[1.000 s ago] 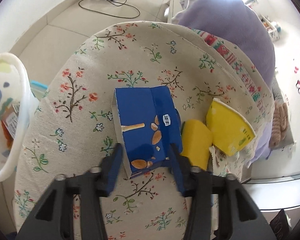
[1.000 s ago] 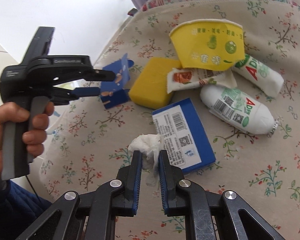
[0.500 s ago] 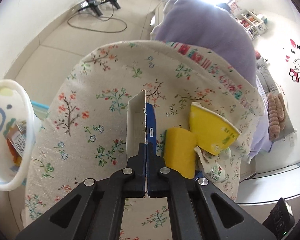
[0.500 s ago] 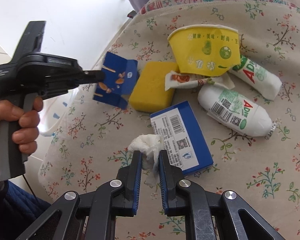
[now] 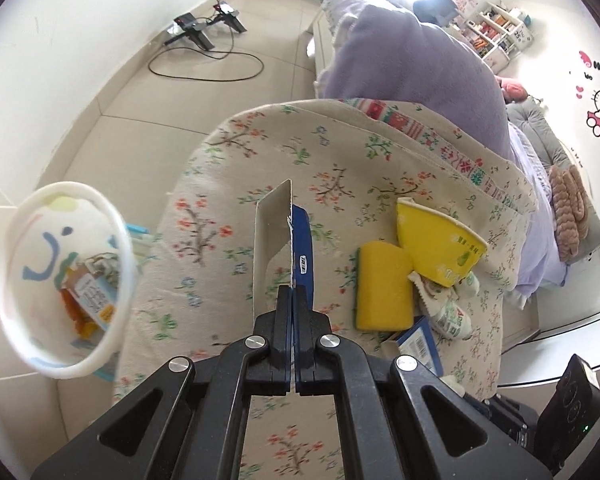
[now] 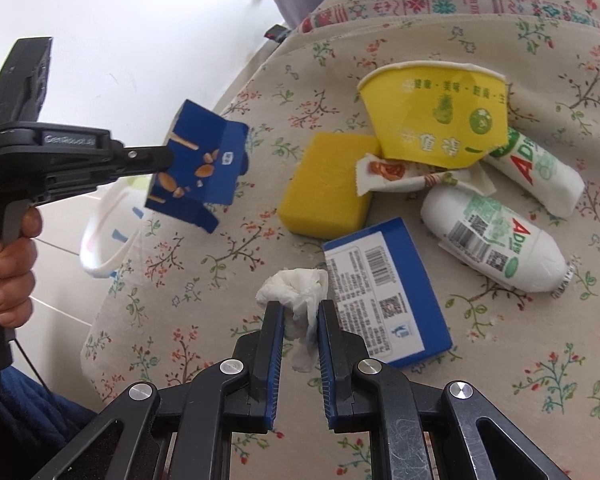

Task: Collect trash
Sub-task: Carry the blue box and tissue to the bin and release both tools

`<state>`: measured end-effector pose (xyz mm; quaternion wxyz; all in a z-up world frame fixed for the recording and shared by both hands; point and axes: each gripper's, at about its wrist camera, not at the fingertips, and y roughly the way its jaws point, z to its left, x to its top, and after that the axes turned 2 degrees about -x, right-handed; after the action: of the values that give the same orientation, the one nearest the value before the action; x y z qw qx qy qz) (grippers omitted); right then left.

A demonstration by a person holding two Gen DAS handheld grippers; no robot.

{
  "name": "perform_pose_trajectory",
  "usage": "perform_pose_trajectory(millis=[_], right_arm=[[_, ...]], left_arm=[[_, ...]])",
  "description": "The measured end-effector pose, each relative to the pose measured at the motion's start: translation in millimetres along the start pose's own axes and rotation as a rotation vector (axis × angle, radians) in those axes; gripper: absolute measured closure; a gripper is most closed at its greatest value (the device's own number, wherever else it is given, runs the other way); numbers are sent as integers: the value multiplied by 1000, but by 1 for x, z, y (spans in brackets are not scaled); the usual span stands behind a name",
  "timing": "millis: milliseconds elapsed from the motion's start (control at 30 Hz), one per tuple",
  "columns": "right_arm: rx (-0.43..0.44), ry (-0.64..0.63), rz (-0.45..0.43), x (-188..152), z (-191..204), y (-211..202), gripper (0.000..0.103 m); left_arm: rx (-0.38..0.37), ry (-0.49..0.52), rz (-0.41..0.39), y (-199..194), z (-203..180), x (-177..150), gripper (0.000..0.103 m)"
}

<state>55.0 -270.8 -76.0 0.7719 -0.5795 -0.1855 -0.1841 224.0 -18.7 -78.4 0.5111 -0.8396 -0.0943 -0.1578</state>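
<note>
My left gripper (image 5: pixel 291 294) is shut on a flattened blue snack carton (image 5: pixel 284 236), held edge-on above the floral tablecloth (image 5: pixel 228 208). From the right wrist view the same carton (image 6: pixel 198 170) hangs off the table at the left gripper (image 6: pixel 168 162). My right gripper (image 6: pixel 299 312) is shut on a crumpled white tissue (image 6: pixel 296 288). On the cloth lie a yellow sponge (image 6: pixel 326 184), a crushed yellow paper cup (image 6: pixel 436 120), a torn wrapper (image 6: pixel 396 174), two white AD bottles (image 6: pixel 496 240) and a blue box (image 6: pixel 384 292).
A white bin (image 5: pixel 64 276) with a painted face stands on the floor left of the table and holds some packaging. A hand (image 6: pixel 8 264) grips the left tool. A purple cushion (image 5: pixel 416 60) lies beyond the table. Cables and stands (image 5: pixel 204 36) sit on the tiled floor.
The left gripper closed on the blue carton, squashed it flat and lifted it off the cloth. The right gripper kept still with the tissue.
</note>
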Motion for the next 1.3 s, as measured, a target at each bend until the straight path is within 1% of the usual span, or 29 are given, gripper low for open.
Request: perform_pose_trajectory(millis=[133, 267, 467, 600, 667, 733, 867, 1000, 1133, 1200, 1300], right_arm=[[6, -8, 1, 5, 9, 6, 88], [12, -17, -7, 12, 20, 15, 88], [33, -21, 20, 21, 40, 41, 88], [55, -49, 25, 30, 68, 58, 88], [69, -62, 29, 34, 80, 66, 88], [89, -70, 34, 39, 95, 75, 88], [128, -87, 40, 52, 128, 96, 88], [172, -100, 51, 66, 161, 117, 88], [189, -120, 62, 77, 191, 139, 88], [189, -132, 74, 81, 202, 149, 88], [180, -157, 93, 86, 217, 168, 88]], left_arm=[[0, -20, -13, -15, 16, 2, 103], [19, -68, -45, -38, 45, 8, 103], [97, -140, -79, -66, 90, 16, 103], [216, -144, -122, -86, 117, 20, 103], [259, -144, -130, -91, 129, 22, 103], [277, -154, -122, -91, 141, 24, 103], [310, -187, -78, -78, 163, 24, 103], [345, -203, -45, -65, 173, 24, 103], [347, -259, -4, -54, 191, 24, 102], [340, -265, 40, -45, 195, 24, 101], [335, -270, 44, -45, 193, 22, 101]])
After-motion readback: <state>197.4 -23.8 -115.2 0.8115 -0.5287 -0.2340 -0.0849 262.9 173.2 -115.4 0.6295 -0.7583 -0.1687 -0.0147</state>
